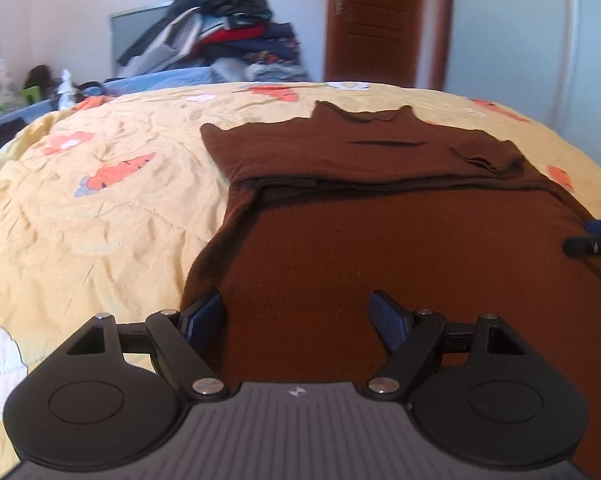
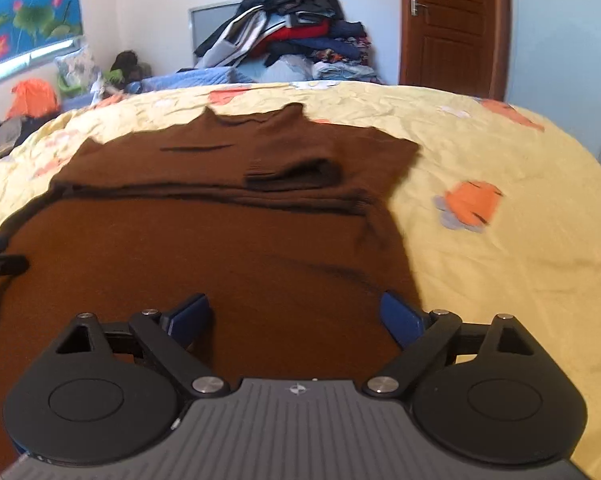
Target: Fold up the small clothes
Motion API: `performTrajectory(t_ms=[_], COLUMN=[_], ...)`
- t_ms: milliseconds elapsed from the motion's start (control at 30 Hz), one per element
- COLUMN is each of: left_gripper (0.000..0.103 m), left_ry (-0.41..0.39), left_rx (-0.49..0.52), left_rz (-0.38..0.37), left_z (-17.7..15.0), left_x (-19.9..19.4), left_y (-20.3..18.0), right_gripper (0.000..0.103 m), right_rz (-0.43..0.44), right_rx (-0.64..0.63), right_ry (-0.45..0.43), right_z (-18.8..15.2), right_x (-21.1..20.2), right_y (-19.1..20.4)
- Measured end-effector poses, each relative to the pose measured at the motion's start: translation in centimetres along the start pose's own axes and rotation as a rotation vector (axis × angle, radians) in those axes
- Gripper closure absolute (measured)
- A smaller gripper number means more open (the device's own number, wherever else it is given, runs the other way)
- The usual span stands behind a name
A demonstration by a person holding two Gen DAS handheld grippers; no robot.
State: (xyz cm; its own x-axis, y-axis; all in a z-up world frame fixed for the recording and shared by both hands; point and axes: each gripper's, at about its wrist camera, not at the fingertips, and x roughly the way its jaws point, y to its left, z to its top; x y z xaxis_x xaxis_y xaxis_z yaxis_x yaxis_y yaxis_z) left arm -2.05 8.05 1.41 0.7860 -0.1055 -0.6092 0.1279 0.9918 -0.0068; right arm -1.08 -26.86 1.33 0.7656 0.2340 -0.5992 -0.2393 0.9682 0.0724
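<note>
The dark brown knitted sweater (image 1: 380,216) lies flat on the yellow carrot-print bedsheet (image 1: 100,208), collar away; left gripper (image 1: 300,316) and right gripper (image 2: 296,316) hover spread, empty, above its near hem

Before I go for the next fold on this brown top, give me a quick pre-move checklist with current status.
1. Left hand-held gripper open, nothing between its pads: ok.
2. Right hand-held gripper open, nothing between its pads: ok.
3. Brown top lying on the yellow bedsheet, collar at the far end: ok.
4. Sleeves folded in across the body: ok; one sleeve cuff lies on top.
5. Fabric smooth: not ok, a crease runs near the right side edge.
6. Near hem of the top: cannot tell, hidden below both hand-held grippers.
</note>
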Motion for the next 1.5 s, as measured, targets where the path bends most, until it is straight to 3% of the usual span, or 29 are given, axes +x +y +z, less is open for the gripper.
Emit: performTrajectory(t_ms=[100, 167, 200, 333, 400, 500, 533, 567, 667, 800, 933, 1000, 1067, 1133, 1200, 1233, 1500], left_gripper=[0.021, 0.022, 0.022, 0.021, 0.021, 0.021, 0.018, 0.015, 0.015, 0.015, 0.016, 0.016, 0.016, 0.012, 0.009, 0.009, 0.003], left_ry=[-0.003, -0.017, -0.025, -0.068, -0.061, 0.025, 0.047, 0.026, 0.020, 0.022, 0.050, 0.044, 0.059, 0.061, 0.051, 0.036, 0.049], left_rx=[0.054, 0.090, 0.091, 0.080, 0.096, 0.033, 0.014, -0.021, -0.082, -0.040, -0.078, -0.135, -0.195, -0.155, -0.026, 0.001, -0.034], left_rz=[0.038, 0.122, 0.127, 0.032, 0.046, 0.059, 0.066, 0.065, 0.054, 0.083, 0.131, 0.038, -0.032, -0.019, 0.050, 0.060, 0.064], left_z=[0.3, 0.2, 0.2, 2.0, 3.5, 5.3, 5.3, 5.1, 4.8, 4.9, 4.4, 3.3, 2.0, 0.8, -0.4, -0.8, -2.3], left_x=[0.0, -0.9, -1.6, -1.6, 0.5, 4.5, 5.7, 5.9, 5.7, 5.9, 3.4, 0.7, -0.6, -1.0, -1.0, -1.3, -2.8], left_y=[-0.7, -1.2, -1.3, -3.2, -4.3, -3.6, -2.8, -1.7, 0.9, 0.1, -1.1, -1.9, -3.1, -5.0, -6.9, -7.1, -5.4], right_gripper=[0.001, 0.004, 0.006, 0.000, 0.000, 0.000, 0.000, 0.000, 0.000, 0.000, 0.002, 0.000, 0.000, 0.000, 0.000, 0.000, 0.000], right_rz=[-0.038, -0.054, -0.061, 0.038, 0.033, -0.038, -0.069, -0.046, -0.034, -0.047, -0.090, -0.088, 0.021, 0.047, 0.020, 0.014, -0.018], right_rx=[-0.076, -0.061, -0.046, -0.024, -0.048, -0.069, -0.072, -0.062, -0.059, -0.069, -0.054, -0.022, -0.015, -0.050, -0.125, -0.150, -0.092], right_ry=[0.043, 0.064, 0.070, -0.033, -0.015, 0.079, 0.117, 0.069, 0.046, 0.045, 0.050, 0.037, 0.008, 0.054, 0.100, 0.063, 0.063], right_z=[1.1, 1.5, 2.0, 4.6, 5.8, 6.3, 6.0, 5.4, 4.2, 3.9, 3.8, 3.6, 2.9, 2.1, 0.9, 0.1, -1.5], right_x=[1.5, 1.3, 0.8, -0.1, 2.0, 6.3, 7.4, 7.2, 5.9, 5.6, 4.5, 2.3, 0.4, 0.5, 1.3, 1.1, -1.7], right_y=[1.6, 1.9, 2.1, 4.3, 5.6, 6.0, 5.7, 5.0, 3.0, 2.4, 3.1, 4.0, 5.2, 7.0, 8.4, 8.5, 4.4])
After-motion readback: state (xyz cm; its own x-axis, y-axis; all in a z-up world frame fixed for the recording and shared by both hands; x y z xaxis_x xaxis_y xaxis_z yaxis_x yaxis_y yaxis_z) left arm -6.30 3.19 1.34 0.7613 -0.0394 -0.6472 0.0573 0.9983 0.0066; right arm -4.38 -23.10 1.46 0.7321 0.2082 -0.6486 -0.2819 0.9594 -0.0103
